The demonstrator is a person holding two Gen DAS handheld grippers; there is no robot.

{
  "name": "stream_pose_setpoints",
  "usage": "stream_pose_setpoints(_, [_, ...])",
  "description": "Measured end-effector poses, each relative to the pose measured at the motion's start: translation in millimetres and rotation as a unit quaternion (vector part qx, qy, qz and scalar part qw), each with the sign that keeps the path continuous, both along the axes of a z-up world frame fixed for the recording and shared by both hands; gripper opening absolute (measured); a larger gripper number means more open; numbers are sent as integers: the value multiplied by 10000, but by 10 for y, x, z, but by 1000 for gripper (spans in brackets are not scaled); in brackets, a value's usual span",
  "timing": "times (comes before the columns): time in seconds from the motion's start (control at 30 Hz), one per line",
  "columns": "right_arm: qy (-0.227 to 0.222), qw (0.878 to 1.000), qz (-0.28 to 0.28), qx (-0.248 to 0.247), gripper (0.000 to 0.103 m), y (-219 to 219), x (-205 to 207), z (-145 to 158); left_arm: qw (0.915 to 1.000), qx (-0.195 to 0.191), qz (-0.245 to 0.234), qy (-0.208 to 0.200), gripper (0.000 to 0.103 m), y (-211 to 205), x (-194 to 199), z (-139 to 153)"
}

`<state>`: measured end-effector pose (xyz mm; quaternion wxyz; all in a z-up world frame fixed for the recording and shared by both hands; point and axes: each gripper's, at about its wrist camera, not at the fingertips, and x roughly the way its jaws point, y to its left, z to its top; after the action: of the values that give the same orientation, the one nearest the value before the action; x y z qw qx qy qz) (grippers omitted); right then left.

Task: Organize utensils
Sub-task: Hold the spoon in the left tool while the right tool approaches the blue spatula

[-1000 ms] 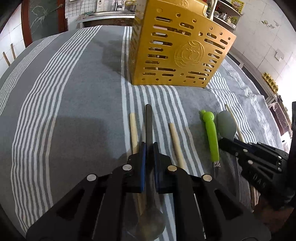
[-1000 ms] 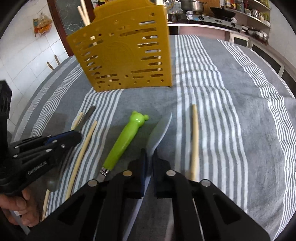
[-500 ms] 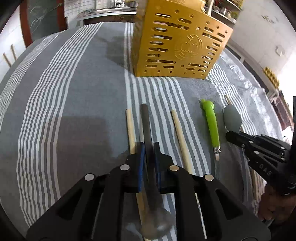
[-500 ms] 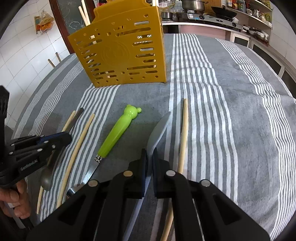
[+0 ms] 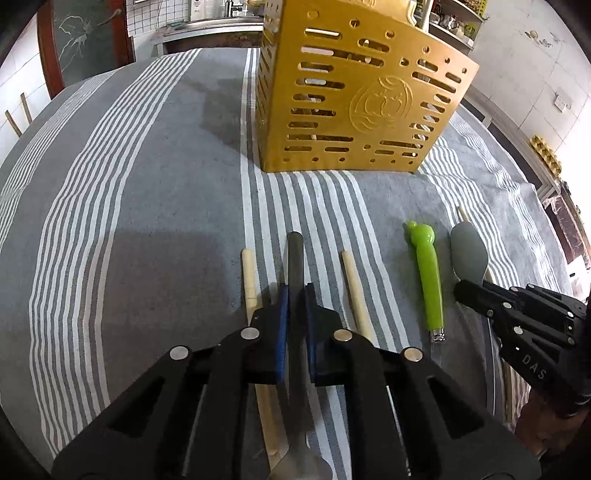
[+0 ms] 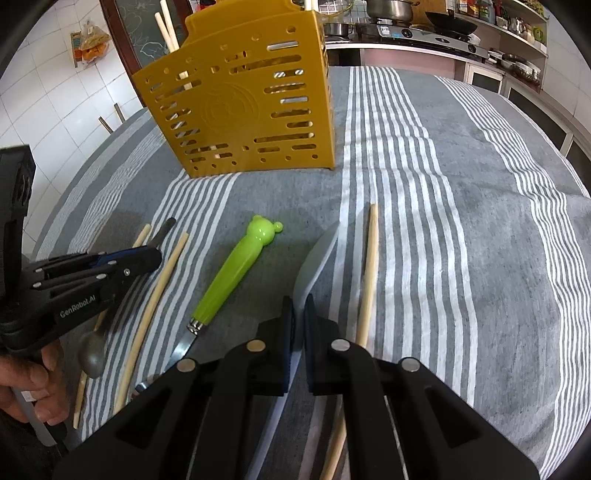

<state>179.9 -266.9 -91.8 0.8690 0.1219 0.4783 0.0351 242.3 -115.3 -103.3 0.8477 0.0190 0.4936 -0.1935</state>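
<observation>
Gripping the dark spoon [image 5: 295, 254], the left gripper [image 5: 296, 295] should lift it level toward the yellow holder [image 5: 362, 96] at twelve o'clock; the right gripper [image 6: 299, 306] is clamped on the grey spatula [image 6: 317, 254].

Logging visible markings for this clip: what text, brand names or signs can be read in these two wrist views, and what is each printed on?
"GenRobot.AI": white print on the side of the left gripper, right wrist view.
"DAS": white letters on the body of the right gripper, left wrist view; possibly part of a longer word.
The yellow utensil holder bears an embossed round emblem, no readable letters.
Labels on the shelf jars: too small to read.
</observation>
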Motion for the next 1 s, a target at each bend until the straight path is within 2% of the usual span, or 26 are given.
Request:
stream_pose_setpoints(0.2, [-340,9991,-50,233,5,-77,-87,172,9993,-266,57,-269,7,47,-103,175])
stream_pose_setpoints(0.5, [-1064,9943,-30,-39,1,-70,-293,538,9933,-631,130,-963,7,161,-380,623])
stream_pose_setpoints(0.57, [-890,9960,-2,-120,2,-68,-248,498,9936,-510,69,-1004,6,151,-413,653])
stream_pose_setpoints(0.63, [-507,9987,62,7,5,-89,-178,359,9944,-499,81,-926,6,143,-416,626])
stream_pose_setpoints(0.77, [-254,9996,77,84,6,-83,-147,190,9960,-513,59,-736,5,135,-402,526])
stream_pose_setpoints(0.8, [-189,9997,98,85,11,-72,-120,157,9963,-505,52,-687,5,122,-383,488])
stream_pose_setpoints(0.83, [-170,9998,100,65,20,-67,-100,138,9969,-489,41,-623,5,108,-356,450])
stream_pose_setpoints(0.87, [-190,9998,77,59,45,-59,-86,128,9971,-491,52,-572,5,107,-331,418])
stream_pose_setpoints(0.9, [-209,9998,60,43,49,-44,-79,120,9976,-471,66,-505,5,100,-286,369])
stream_pose_setpoints(1.0, [-174,9998,-22,-32,49,-73,-20,94,9987,-332,17,-376,5,63,-188,256])
